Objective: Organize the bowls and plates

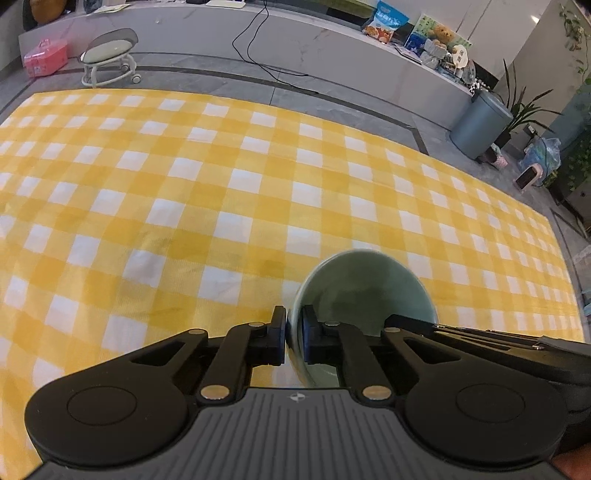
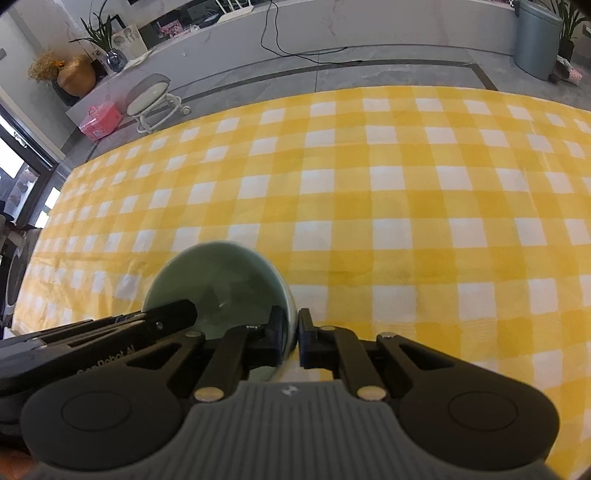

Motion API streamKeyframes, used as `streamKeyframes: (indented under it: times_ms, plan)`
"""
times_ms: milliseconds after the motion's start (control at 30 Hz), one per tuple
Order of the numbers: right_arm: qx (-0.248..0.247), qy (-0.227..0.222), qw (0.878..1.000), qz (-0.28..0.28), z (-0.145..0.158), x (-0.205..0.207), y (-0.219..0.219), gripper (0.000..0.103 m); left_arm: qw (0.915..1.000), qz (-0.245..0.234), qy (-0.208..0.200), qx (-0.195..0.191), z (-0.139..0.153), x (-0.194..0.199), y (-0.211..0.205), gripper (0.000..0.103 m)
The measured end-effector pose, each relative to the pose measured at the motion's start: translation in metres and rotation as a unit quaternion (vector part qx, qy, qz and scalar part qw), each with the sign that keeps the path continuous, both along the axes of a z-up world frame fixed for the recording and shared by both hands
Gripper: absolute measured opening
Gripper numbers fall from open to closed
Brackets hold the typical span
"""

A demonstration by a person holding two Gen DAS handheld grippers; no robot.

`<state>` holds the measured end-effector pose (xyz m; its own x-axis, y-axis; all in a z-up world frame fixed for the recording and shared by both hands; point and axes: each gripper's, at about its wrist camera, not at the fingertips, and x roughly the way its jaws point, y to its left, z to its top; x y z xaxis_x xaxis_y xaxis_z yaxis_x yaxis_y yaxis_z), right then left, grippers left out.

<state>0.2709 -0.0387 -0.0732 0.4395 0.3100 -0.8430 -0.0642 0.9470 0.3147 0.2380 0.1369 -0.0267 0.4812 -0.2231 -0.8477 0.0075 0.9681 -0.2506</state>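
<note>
The right gripper (image 2: 293, 338) pinched the right rim of a pale green bowl (image 2: 218, 277), one finger inside, one outside. The left gripper (image 2: 166, 314) reached into the bowl from its left. The bowl sat near the checked tablecloth's (image 2: 388, 203) near edge.

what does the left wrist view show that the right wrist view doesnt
Only the left wrist view: snack bags and a stuffed bear on the ledge, and the left gripper clamped on the bowl's left wall.
Only the right wrist view: a golden vase, a dark window, and the right gripper clamped on the bowl's right wall.
Both: the green bowl, checked cloth, stool, pink box, grey bin, black cable.
</note>
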Motion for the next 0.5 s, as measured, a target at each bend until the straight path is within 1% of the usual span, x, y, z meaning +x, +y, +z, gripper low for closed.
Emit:
streamKeyframes:
  times_ms: [67, 200, 267, 367, 500]
  plan:
    - [0.007, -0.006, 1.0, -0.001, 0.008, -0.009, -0.004, 0.005, 1.0, 0.0, -0.001, -0.004, 0.008, -0.008, -0.001, 0.008]
    - [0.021, -0.013, 1.0, 0.003, 0.024, -0.032, -0.014, 0.005, 0.9999, -0.005, -0.004, 0.011, 0.03, -0.029, -0.012, 0.008]
    - [0.025, -0.02, 0.999, 0.006, 0.034, -0.045, -0.021, 0.005, 0.9999, -0.007, -0.004, 0.012, 0.041, -0.04, -0.018, 0.007]
    - [0.028, -0.033, 0.999, 0.014, 0.05, -0.067, -0.036, 0.005, 0.9999, -0.012, -0.003, 0.011, 0.057, -0.058, -0.03, 0.007]
    - [0.034, -0.034, 0.999, 0.02, 0.068, -0.094, -0.061, 0.005, 0.9997, -0.021, -0.002, 0.009, 0.076, -0.081, -0.051, 0.007]
